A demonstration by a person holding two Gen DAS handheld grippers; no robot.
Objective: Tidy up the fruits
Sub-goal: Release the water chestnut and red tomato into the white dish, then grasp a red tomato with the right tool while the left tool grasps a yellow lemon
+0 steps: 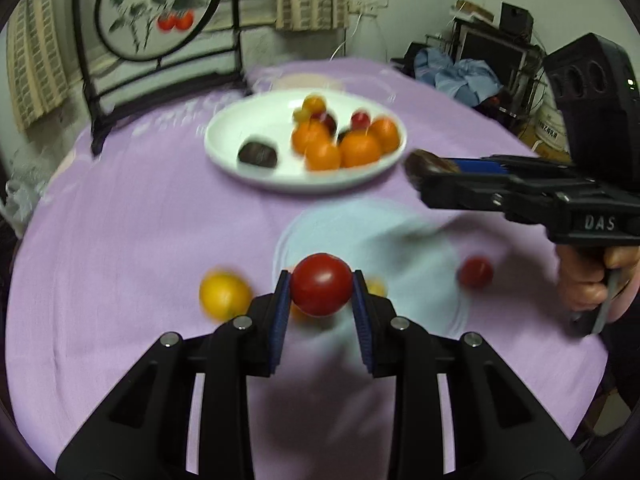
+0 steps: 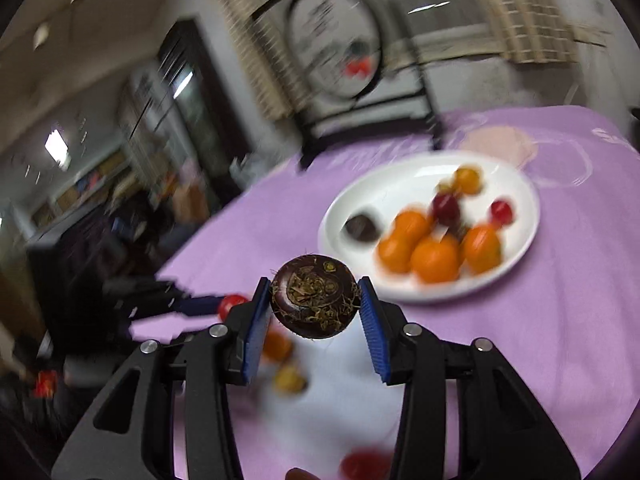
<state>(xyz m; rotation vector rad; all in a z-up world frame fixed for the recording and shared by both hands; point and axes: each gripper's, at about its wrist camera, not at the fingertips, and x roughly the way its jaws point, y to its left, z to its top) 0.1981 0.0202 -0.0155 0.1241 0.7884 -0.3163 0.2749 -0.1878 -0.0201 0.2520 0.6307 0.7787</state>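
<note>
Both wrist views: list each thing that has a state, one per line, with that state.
left gripper: shut on the red tomato, lifted off the cloth.
right gripper: shut on the dark brown fruit, held in the air.
white plate: loaded with oranges and small fruits, on the purple cloth.
yellow fruit: loose on the cloth.
small red fruit: loose, not on the plate.

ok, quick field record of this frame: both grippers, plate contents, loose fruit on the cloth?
left gripper: shut on red tomato
right gripper: shut on water chestnut
white plate: oranges, one dark water chestnut, small red and yellow fruit
loose on purple tablecloth: yellow fruit, small red tomato
image quality: motion-blurred
</note>
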